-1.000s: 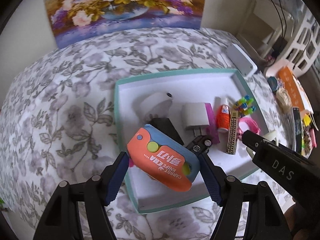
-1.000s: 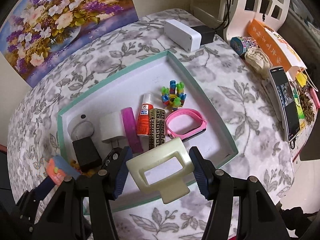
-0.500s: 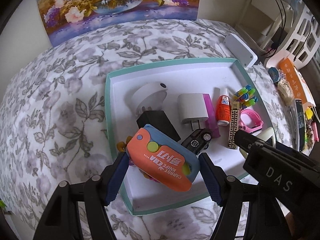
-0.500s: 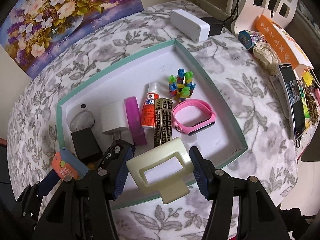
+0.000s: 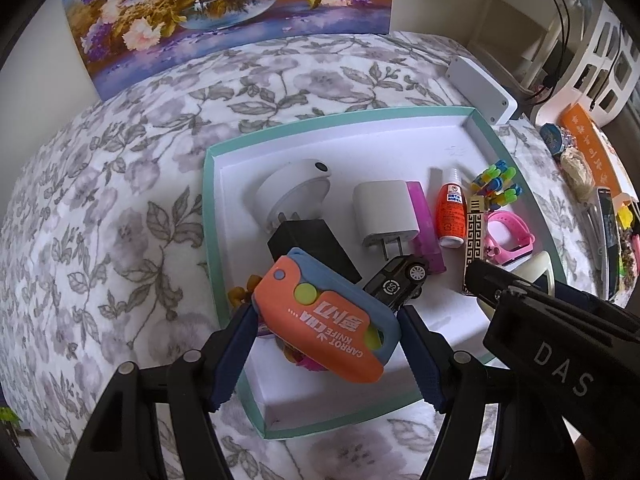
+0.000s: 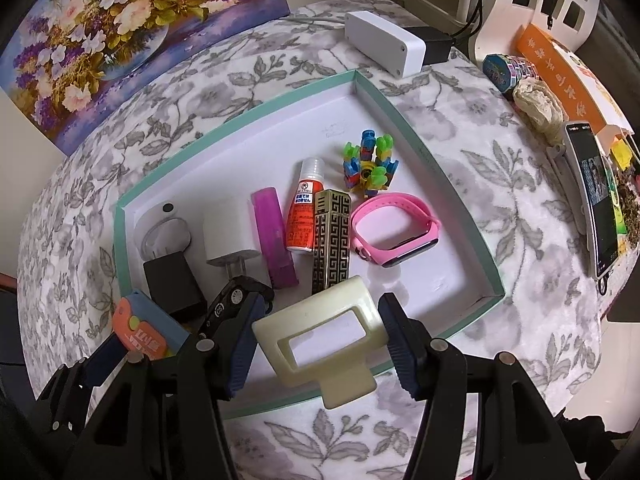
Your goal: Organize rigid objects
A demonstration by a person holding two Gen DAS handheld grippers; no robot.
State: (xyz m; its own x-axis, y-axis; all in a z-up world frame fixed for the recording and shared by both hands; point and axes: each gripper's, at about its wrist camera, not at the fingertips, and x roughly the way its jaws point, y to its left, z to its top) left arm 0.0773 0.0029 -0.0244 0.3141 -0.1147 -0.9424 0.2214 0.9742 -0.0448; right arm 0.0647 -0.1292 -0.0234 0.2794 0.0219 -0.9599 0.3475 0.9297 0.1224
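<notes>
Orange and blue plastic fills the near middle of the left wrist view: we hold a toy knife (image 5: 326, 322) in the left gripper (image 5: 326, 344), its jaws pinching the case from both sides. It hangs over the near left corner of the tray (image 5: 516, 160), a white one with a teal rim, set on a flowered tablecloth (image 5: 120, 200).

In the right gripper (image 6: 316, 344) we hold a cream clip (image 6: 324, 342), jaws pressed against its two sides, above the near edge of the tray.

Inside the tray a row already lies from left to right: a round white plug (image 5: 294, 192), a black adapter (image 5: 316, 246), a white charger (image 5: 386, 216), a purple bar (image 6: 274, 236), an orange glue bottle (image 6: 304, 216), a patterned gold lighter (image 6: 332, 236), and a pink wristband (image 6: 396, 228). A block toy (image 6: 370, 166) sits just beyond them, and a black toy car (image 5: 400, 280) lies near the adapter.

We judge that we are at the placing step, with both pieces carried and neither set down. The next move calls for lowering each onto bare tray floor: the near right area beside the wristband looks free for the clip. The knife's corner is tighter, and some small bright bits under it may be other objects; we cannot tell which. We should release only once each piece rests flat.
</notes>
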